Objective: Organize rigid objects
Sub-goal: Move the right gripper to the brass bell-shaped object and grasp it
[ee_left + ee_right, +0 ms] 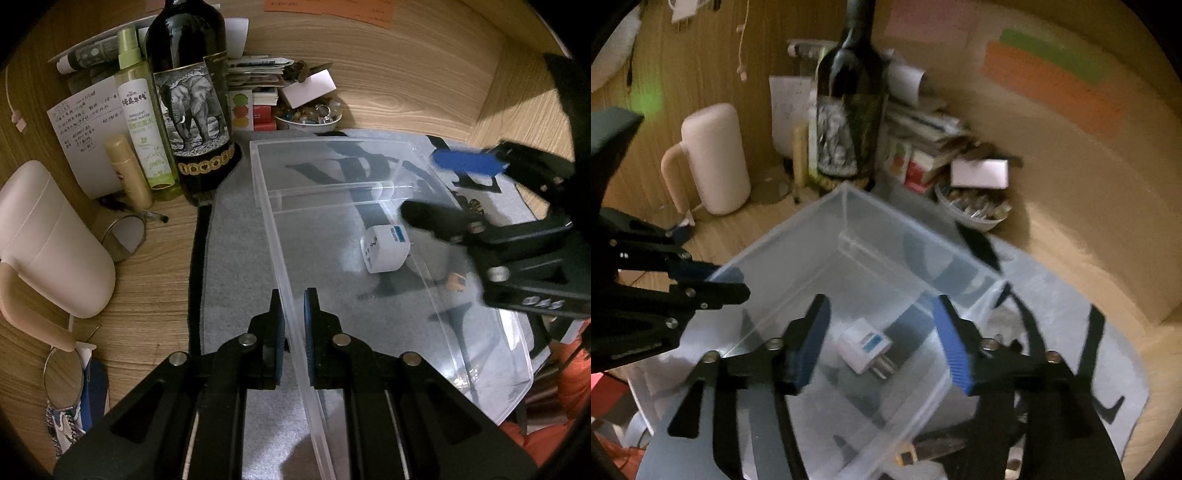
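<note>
Two grippers are working at a clear plastic bin: the left gripper is pinching its wall at 6 o'clock, while the right gripper is hovering spread above the white adapter lying inside.

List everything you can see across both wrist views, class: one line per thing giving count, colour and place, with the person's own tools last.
storage bin: one, clear plastic, on the grey mat
travel adapter: one, white with blue label, lying inside the bin
mat: one, grey with black pattern, on the wooden desk
wine bottle: one, dark, elephant label, behind the bin
spray bottle: one, green, left of the wine bottle
jug: one, cream, at the desk's left
bowl of trinkets: one, white, beside stacked papers
left gripper: black, blue pads, fingers shut on the bin's wall
right gripper: black, fingers open above the adapter
</note>
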Tool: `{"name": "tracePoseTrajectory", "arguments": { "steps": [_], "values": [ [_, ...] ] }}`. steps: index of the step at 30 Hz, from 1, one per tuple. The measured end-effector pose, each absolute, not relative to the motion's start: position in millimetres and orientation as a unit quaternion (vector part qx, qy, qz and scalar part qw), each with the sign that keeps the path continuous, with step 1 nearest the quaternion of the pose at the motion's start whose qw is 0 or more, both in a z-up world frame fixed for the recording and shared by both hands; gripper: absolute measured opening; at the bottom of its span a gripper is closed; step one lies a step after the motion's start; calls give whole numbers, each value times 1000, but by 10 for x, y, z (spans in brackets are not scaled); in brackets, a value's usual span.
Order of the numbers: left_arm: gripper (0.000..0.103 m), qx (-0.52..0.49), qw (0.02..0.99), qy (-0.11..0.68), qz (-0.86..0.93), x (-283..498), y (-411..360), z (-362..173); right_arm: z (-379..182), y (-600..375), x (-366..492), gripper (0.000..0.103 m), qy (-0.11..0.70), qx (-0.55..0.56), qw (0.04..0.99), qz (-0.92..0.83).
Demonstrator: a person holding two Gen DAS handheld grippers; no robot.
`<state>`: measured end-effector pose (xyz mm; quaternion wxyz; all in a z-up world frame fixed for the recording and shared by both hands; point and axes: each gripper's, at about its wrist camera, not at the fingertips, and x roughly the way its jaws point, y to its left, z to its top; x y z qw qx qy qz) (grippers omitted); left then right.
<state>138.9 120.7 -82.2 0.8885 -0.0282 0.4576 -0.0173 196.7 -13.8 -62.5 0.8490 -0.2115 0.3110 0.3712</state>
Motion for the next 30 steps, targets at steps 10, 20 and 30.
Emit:
{"name": "tracePoseTrajectory", "arguments": {
  "steps": [10,20,30],
  "values": [
    [9,-26,889,458,-15,1386,1197,-822,-251,-698,2005,79,260,-173,897,314],
    [9,-26,888,459,-16,1390,1194,-829,-382,-1246,2187,80,292,-151,911,249],
    [9,-23,887,461,-15,1399,1196,-855,-927,-1505,2470,80,374,-146,893,205]
  ]
}}
